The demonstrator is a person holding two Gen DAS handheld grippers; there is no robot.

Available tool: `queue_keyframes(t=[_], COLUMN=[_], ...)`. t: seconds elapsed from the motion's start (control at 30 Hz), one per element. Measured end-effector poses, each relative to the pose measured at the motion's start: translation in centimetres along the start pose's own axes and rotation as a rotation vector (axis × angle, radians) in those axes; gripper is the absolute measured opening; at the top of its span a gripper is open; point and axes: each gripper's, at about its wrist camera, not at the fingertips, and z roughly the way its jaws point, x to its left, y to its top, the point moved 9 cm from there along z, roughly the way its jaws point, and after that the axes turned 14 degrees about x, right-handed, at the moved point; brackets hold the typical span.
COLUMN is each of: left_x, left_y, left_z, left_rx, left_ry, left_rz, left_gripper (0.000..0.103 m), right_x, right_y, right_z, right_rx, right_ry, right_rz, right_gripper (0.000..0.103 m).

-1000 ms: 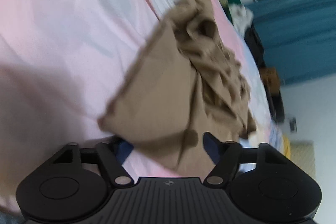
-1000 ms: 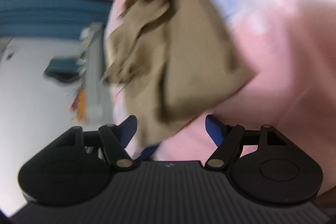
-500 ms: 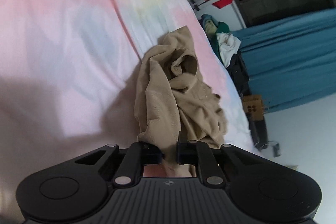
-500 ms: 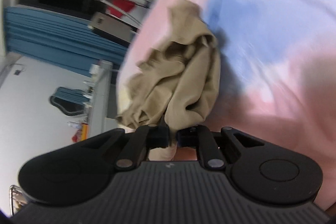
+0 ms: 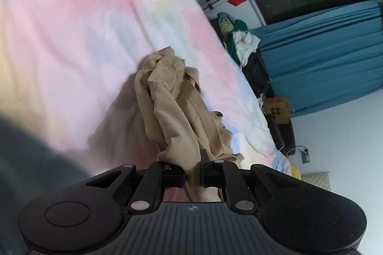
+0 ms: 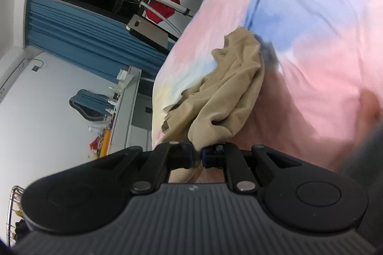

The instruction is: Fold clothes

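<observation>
On the pastel bedspread (image 5: 79,39) lies a crumpled tan garment (image 5: 177,109), its near end raised. Left gripper (image 5: 192,171) pinched closed on one bunch of the fabric; right gripper (image 6: 196,157) clamped on another. Beyond the bed: blue curtain (image 5: 320,63), clothes heap (image 5: 241,44), a cardboard box (image 5: 277,109), print unreadable.

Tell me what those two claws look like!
Both look alike. The left claw and right claw are black plastic, with a ribbed grey body, two round discs at the sides, silver rivets on folding arms, and a small round logo in the middle. The right one's fingertips show blue pads.
</observation>
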Motion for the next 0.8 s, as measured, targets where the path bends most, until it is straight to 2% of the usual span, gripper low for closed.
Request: queue_keyframes(t=[0.13,0.23,0.37,0.47,0.6,0.8], left_x=[-0.2,-1.2,-2.7,-3.6,-4.0,-1.3], left_y=[0.4,1.9,5.5,9.1,14.1,19.0], left_z=[-0.4,-0.1,1.6,3.8,8.3,15.5], left_rx=[0.010,0.014,0.012,0.012,0.010,0.047], left_ry=[-0.001,-0.003,-0.001,0.010,0.063,0.117], left_rz=[-0.006,-0.015,-0.046,-0.073,-0.063,-0.037], left_gripper=[0.011,0.012,0.012,0.012,0.013,0.014], right_x=[0.3,1.4,1.9,1.7,0.8,-3.3], right_y=[0.0,1.8,4.9,7.9,11.9,16.3], right_z=[0.2,0.7,2.4,4.3,7.8,13.5], right_rx=[-0.001,-0.023,-0.036,-0.041,-0.053,-0.047], right_ry=[-0.003,-0.002,0.003,0.001,-0.024,-0.099], right_rz=[0.008,0.025,0.087,0.133,0.156,0.196], right_gripper=[0.010,0.010,0.011,0.011,0.011,0.012])
